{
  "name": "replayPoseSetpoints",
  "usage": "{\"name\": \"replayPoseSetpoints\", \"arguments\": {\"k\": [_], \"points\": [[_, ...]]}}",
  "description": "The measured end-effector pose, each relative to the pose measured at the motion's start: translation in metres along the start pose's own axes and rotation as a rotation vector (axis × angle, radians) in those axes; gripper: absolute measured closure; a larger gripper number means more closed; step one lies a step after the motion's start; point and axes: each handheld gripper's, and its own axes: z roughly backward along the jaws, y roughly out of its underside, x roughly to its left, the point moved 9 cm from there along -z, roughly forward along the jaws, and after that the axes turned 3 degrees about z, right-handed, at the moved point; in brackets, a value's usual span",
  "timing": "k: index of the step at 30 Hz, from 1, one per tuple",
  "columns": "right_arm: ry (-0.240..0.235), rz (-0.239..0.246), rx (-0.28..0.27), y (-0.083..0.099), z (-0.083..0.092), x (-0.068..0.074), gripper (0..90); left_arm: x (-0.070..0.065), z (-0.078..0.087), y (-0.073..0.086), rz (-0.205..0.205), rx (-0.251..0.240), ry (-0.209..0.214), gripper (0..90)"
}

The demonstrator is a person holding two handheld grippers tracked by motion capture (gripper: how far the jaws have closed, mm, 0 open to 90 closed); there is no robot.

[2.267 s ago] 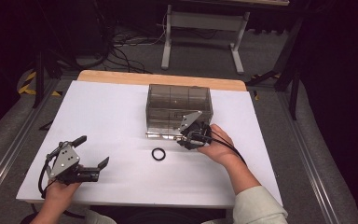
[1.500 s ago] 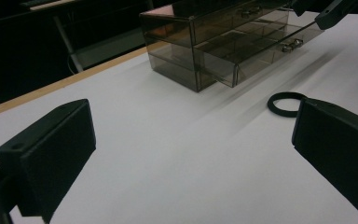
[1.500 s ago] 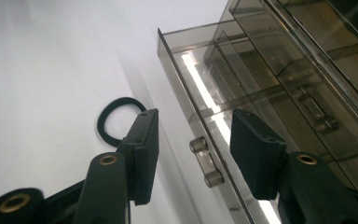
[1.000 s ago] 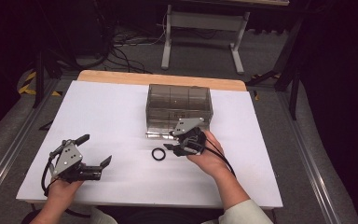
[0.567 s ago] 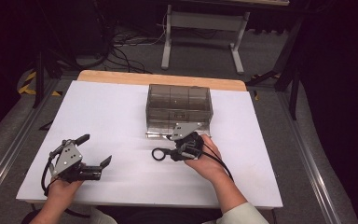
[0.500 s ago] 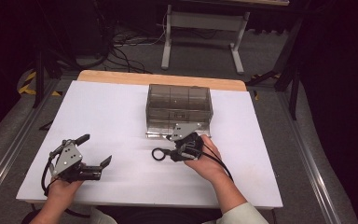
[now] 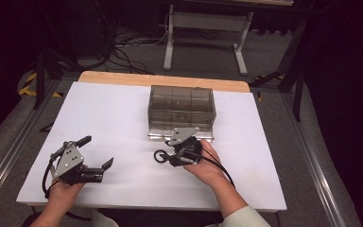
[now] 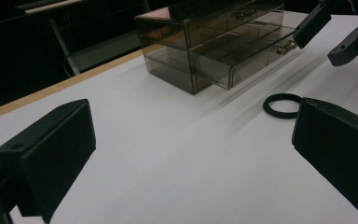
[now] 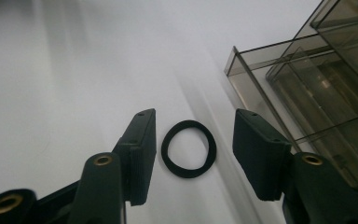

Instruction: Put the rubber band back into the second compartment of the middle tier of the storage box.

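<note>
Right tongs [image 9: 193, 147] are being brought down from the drawer box [image 7: 182, 111] over the black ring [image 9: 189, 148], lying flat on tabletop [image 7: 123, 113]; jaws open astride it, being closed evenly, low; left tongs [image 7: 97, 156] open, idle

your right hand [image 7: 207, 163] holds the right gripper [image 7: 166, 157] low over the table, aimed toward your left, its jaws partly apart with clear gaps on both sides. your left hand [image 7: 62, 190] holds the left gripper [image 7: 96, 152] level near the front edge, jaws spread wide, nothing between them.
</note>
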Motion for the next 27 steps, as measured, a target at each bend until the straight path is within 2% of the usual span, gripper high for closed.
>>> {"name": "replayPoseSetpoints", "arguments": {"k": [7, 21, 27], "points": [[-0.038, -0.011, 0.047, 0.007, -0.015, 0.008, 54.8, 0.0, 0.0, 0.0, 0.0, 0.0, 0.002, 0.4], [-0.062, -0.022, 0.113, 0.018, -0.036, 0.015, 62.0, -0.001, -0.001, 0.0, 0.004, 0.001, 0.003, 0.4], [-0.066, -0.021, 0.122, 0.019, -0.04, 0.017, 64.0, -0.001, -0.001, 0.0, 0.0, 0.001, 0.003, 0.4]]}}
